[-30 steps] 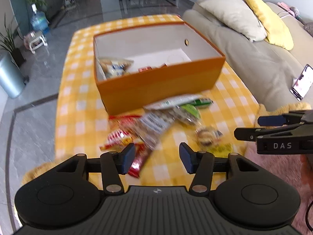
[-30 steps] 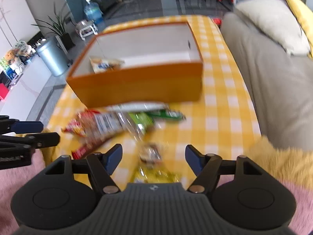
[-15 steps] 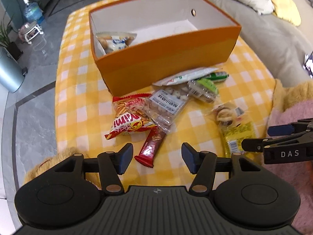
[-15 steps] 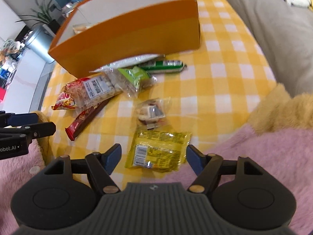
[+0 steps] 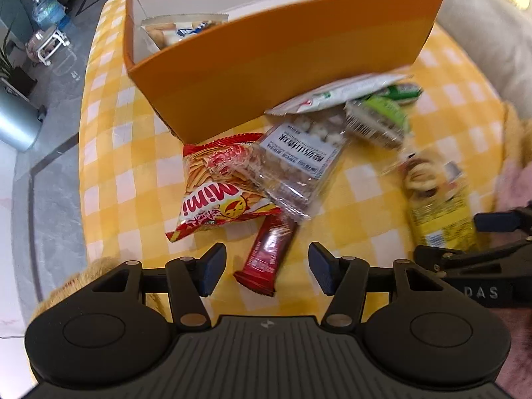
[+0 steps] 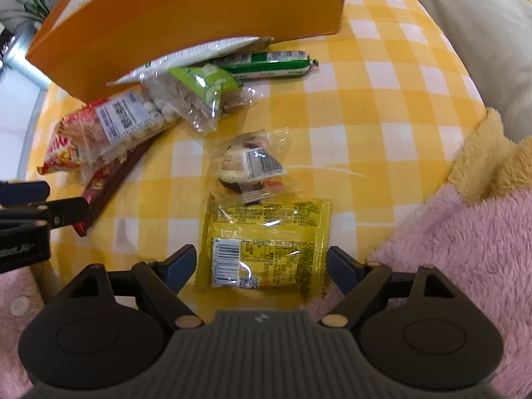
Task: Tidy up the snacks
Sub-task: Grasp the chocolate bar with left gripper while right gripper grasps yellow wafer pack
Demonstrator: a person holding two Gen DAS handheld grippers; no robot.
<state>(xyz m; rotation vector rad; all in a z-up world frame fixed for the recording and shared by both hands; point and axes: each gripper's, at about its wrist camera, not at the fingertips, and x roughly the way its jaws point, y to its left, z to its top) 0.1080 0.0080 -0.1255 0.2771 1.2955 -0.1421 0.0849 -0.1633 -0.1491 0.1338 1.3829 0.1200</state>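
An orange box [image 5: 282, 53] stands on the yellow checked table [image 5: 133, 173] and holds a snack bag [image 5: 179, 30]. Snacks lie in front of it: a red Mimi bag [image 5: 216, 193], a clear bag of white pieces [image 5: 299, 159], a red bar [image 5: 269, 252], a green-labelled bag [image 6: 199, 96], a green sausage stick [image 6: 269, 65], a small clear pack [image 6: 249, 164] and a yellow packet [image 6: 266, 246]. My left gripper [image 5: 266, 271] is open, its fingers on either side of the red bar's near end. My right gripper [image 6: 261, 267] is open around the yellow packet.
A grey sofa [image 5: 482, 33] runs along the right of the table. Pink and yellow fluffy fabric [image 6: 465, 232] lies at the table's near right edge. A grey bin [image 5: 16, 123] and a water bottle [image 5: 46, 10] stand on the floor to the left.
Both grippers have come down and forward towards the snacks. The left now straddles the red bar's end, the right now straddles the yellow packet. Both stay open.
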